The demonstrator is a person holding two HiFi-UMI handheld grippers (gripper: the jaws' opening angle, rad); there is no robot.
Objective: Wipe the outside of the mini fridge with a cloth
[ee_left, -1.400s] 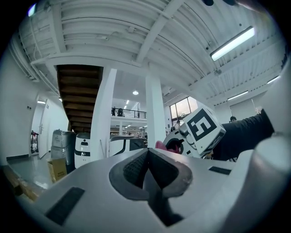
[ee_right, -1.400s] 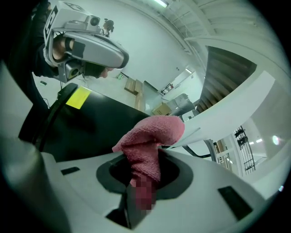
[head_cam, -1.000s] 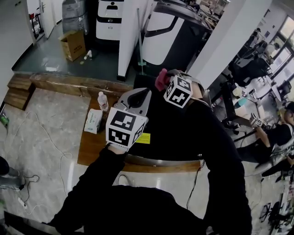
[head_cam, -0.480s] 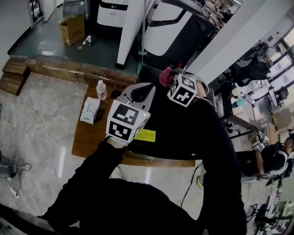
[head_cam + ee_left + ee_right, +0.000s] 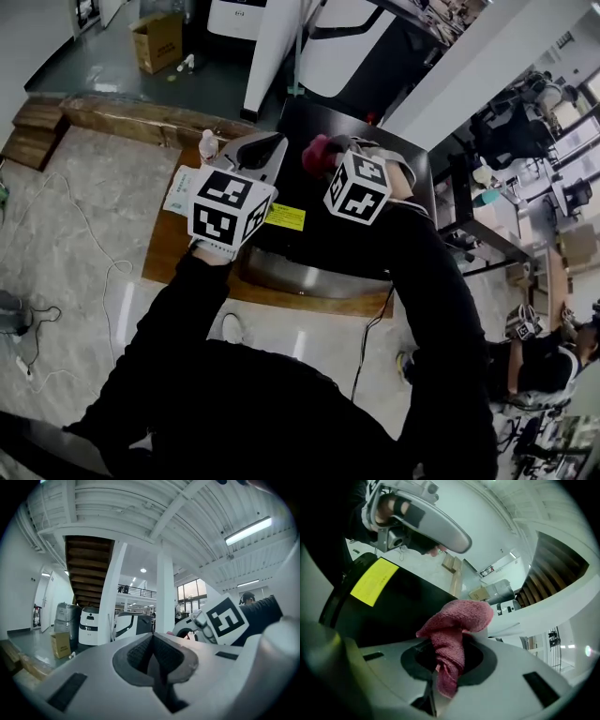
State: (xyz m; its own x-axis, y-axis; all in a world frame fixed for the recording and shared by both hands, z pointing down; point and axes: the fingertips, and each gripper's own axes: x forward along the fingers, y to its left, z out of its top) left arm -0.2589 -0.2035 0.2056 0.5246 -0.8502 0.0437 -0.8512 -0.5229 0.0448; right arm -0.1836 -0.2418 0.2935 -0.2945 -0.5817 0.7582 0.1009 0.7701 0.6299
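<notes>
Right gripper view shows the right gripper [image 5: 443, 667] clenched on the pink cloth [image 5: 457, 630] above the mini fridge [image 5: 398, 606] top; the left gripper [image 5: 152, 660] is clenched, empty. Best press the bunched cloth flat and sweep edge to edge. Whether the cloth touches is unclear, and the fridge's sides are mostly hidden.

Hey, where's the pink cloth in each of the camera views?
Head view: cloth at top centre, up and right of the yellow label.
Left gripper view: not clearly in it.
Right gripper view: cloth at centre, pinched in the right tongs.
Shared landmark: the yellow label, seen in the head and right gripper views.
</notes>
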